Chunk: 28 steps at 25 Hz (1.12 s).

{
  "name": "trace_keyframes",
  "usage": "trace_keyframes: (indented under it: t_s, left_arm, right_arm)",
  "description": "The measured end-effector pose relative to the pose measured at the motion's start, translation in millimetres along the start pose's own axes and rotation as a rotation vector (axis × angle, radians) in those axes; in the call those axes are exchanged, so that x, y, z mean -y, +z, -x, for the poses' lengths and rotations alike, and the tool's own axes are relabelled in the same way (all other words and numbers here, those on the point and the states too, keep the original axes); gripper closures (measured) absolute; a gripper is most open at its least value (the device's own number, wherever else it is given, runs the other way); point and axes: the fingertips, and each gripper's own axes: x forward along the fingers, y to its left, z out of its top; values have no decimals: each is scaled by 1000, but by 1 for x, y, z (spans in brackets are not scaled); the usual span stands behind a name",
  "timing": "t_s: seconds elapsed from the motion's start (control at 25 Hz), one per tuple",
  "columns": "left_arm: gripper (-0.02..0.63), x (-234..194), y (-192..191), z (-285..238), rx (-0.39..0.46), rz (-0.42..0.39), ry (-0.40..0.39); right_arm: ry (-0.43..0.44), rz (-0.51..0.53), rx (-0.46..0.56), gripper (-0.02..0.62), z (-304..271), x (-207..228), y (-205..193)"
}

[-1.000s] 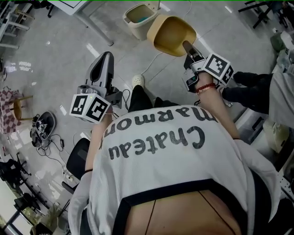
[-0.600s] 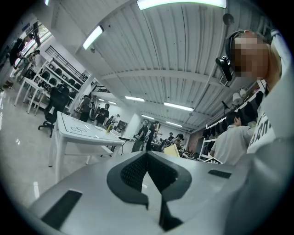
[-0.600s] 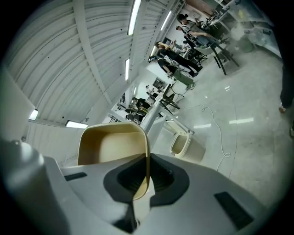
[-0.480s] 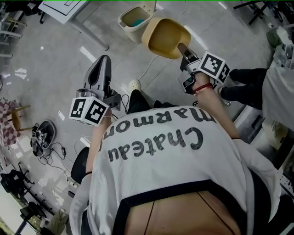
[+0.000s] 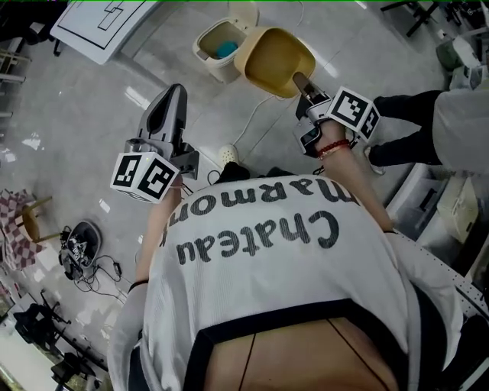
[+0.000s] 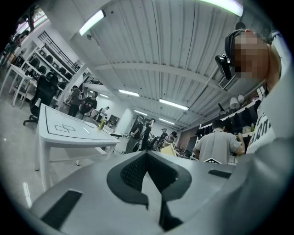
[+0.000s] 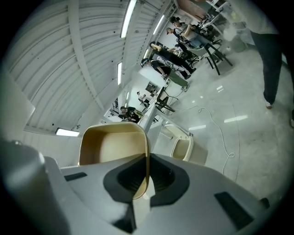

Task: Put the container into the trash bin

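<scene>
**Head view.** My right claw (image 5: 300, 77) is clamped on the near wall of the tan container (image 5: 279, 59), its jaws closed tight over the rim. The container hangs in the air above the floor (image 5: 92, 130), empty, with its open side turned up toward the camera. It is not in the trash bin (image 5: 221, 70). The bin stands on the floor just beside it, lid open, with something blue inside, and the container's far edge overlaps the bin's right side in this view. My left claw (image 5: 175, 89) is out in front of me at the left, well apart from the container, with its jaws together and holding nothing. A corner of a white worktop (image 5: 99, 23) with black outlines shows at upper left. Another person's legs (image 5: 405, 111) show at right.

**Left claw view.** The jaws of my left claw (image 6: 147, 157) meet with nothing between them. Beyond them stand the white worktop (image 6: 69, 133) and, farther off, several people.

**Right claw view.** The pads of my right claw (image 7: 146, 170) press on either side of the container's (image 7: 112, 146) thin wall, and its hollow opens away from me. The trash bin (image 7: 183, 148) stands on the floor near the container, to its right. A white cable (image 7: 221, 133) trails across the floor past the bin.
</scene>
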Motion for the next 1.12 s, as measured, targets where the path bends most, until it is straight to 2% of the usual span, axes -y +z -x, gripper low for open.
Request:
trace_keyframes:
  t_s: [0.16,0.52,0.76,0.88,1.0,1.12]
  left_arm:
    - [583,-34,18,-17,-3,2,-20]
    - [583,-73,46,-47,-21,-10,-111]
    - [583,-98,59,-53,-15,18,-158]
    - [583,-112,67,-51,12,-8,-133]
    - [583,-128,68,-50,2,-28,-107]
    - [583,-141,68,-50,1,-19,-95]
  right_arm:
    - [-10,-18,28,563,-29,-13,7]
    - [-40,-46,106,563,-60,-31,12]
    - [-68,-58,116,563,-87,-39,10]
    - [-59,-37,94,563,-104,-52,9]
    - [-54,-4,76,563,-120,-63,9]
    - [-56,2,66,563,-131,-66,8]
